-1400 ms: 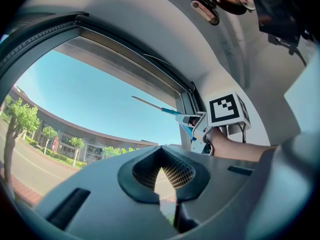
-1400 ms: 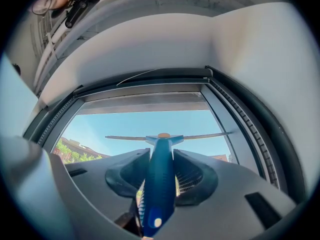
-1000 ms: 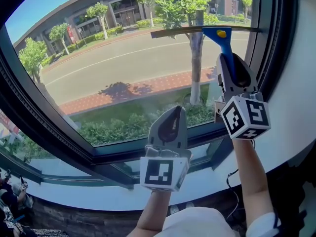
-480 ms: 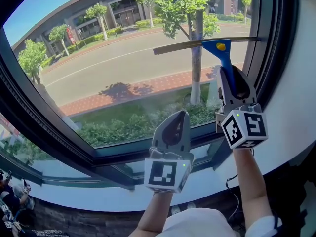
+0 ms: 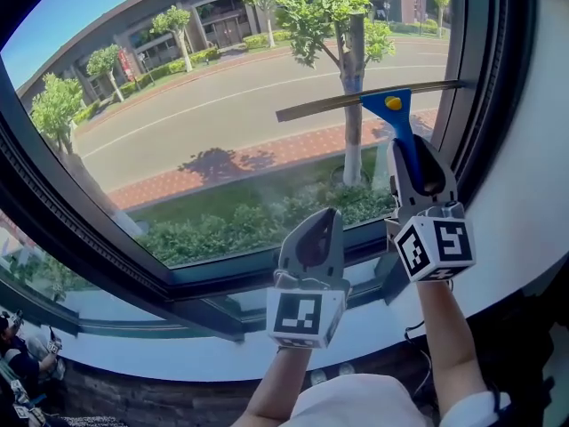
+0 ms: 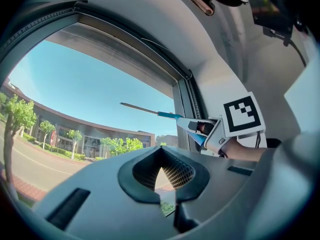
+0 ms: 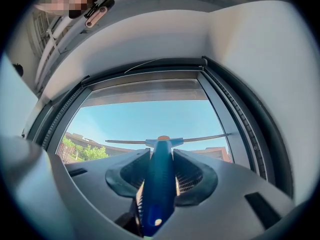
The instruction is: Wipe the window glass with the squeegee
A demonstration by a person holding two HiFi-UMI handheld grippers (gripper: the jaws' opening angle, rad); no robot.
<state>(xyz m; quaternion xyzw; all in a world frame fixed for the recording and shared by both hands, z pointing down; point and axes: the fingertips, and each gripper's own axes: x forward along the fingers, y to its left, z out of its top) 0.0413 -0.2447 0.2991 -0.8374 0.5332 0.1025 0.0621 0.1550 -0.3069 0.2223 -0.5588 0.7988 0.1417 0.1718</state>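
- Squeegee point(image 5: 389, 105) sits lower on the window glass point(image 5: 204, 132) than a second ago; its blade has slid down from the line of the far road to the level of the brick path; the right hand-held gripper point(image 5: 414, 151) has come down with it
- Left hand-held gripper point(image 5: 320, 219) has shifted only a little, down and towards the right one; it stays below and to the left of the right hand-held gripper, well apart from it, in front of the dark window frame point(image 5: 222, 278)
- Blade is a long thin dark strip, running well out to the left of the right hand-held gripper and a shorter way to its right, almost to the side frame; it is tilted, with the left end lower
- Head of the squeegee is bright blue with an orange spot; the blue handle runs down from it into the right hand-held gripper
- In the right gripper view the jaws are pinching the blue handle point(image 7: 159, 179) on both sides, and the blade crosses just above their tips
- In the left gripper view the jaws point(image 6: 161, 163) are pressed together at the tips, nothing between them; the squeegee and the right hand-held gripper show above and to their right
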